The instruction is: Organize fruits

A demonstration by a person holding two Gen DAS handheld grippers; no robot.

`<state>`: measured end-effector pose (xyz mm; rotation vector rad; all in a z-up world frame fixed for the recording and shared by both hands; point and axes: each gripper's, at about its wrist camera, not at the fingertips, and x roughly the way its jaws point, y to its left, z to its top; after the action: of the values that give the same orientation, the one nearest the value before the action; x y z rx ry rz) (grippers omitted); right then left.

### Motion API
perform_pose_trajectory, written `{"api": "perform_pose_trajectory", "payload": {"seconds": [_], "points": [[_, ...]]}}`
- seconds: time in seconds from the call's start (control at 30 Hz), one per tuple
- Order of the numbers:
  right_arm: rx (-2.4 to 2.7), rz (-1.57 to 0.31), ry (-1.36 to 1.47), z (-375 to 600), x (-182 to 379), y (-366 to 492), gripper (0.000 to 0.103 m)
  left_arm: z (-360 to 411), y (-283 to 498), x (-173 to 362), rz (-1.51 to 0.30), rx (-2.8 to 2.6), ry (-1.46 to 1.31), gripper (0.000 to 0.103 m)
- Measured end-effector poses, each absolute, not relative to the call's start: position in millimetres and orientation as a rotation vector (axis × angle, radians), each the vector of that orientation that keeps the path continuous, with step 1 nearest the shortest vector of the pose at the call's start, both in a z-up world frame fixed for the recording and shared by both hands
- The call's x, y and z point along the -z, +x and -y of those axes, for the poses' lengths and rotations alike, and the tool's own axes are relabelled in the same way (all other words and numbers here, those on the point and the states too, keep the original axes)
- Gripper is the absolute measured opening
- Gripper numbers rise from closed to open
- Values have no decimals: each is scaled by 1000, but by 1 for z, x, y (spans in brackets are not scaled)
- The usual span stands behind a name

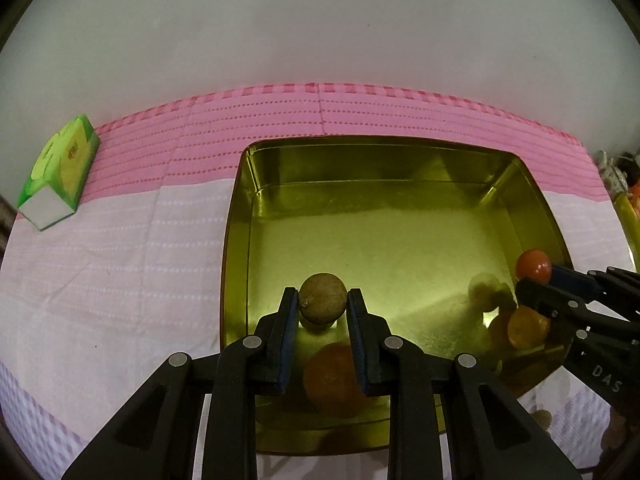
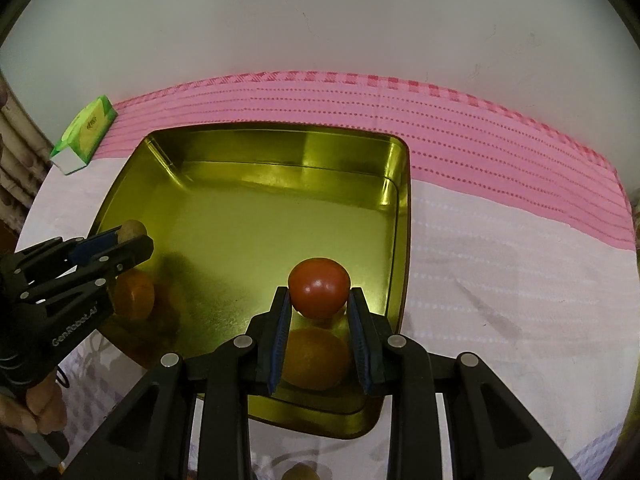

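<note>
A gold metal tray [image 1: 236,216] [image 2: 402,216] lies on a pink cloth. My left gripper [image 1: 323,300] is shut on a small brown round fruit [image 1: 323,298] and holds it above the tray's near left part; the fruit also shows in the right wrist view [image 2: 134,229]. My right gripper [image 2: 319,300] is shut on a red tomato [image 2: 319,286], held above the tray's near right part; the tomato also shows in the left wrist view [image 1: 533,266]. An orange [image 1: 334,380] [image 2: 134,294] lies in the tray under the left gripper. Another orange [image 2: 316,360] [image 1: 527,327] lies under the right gripper.
A green tissue pack [image 1: 60,172] [image 2: 86,132] lies at the far left of the pink cloth [image 1: 120,260]. A white wall stands behind the table. Another brown fruit [image 2: 298,474] lies on the cloth in front of the tray. Cluttered items [image 1: 620,184] sit at the right edge.
</note>
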<state>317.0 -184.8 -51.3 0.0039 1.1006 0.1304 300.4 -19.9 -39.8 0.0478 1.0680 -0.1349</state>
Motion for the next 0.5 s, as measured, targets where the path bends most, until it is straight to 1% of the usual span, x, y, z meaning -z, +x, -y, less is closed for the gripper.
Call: {"api": "perform_pose_trajectory", "payload": {"seconds": [0.5], "points": [[-126, -1089, 1, 185, 51, 319, 29, 20, 302, 46, -1087, 121, 47, 26]]}}
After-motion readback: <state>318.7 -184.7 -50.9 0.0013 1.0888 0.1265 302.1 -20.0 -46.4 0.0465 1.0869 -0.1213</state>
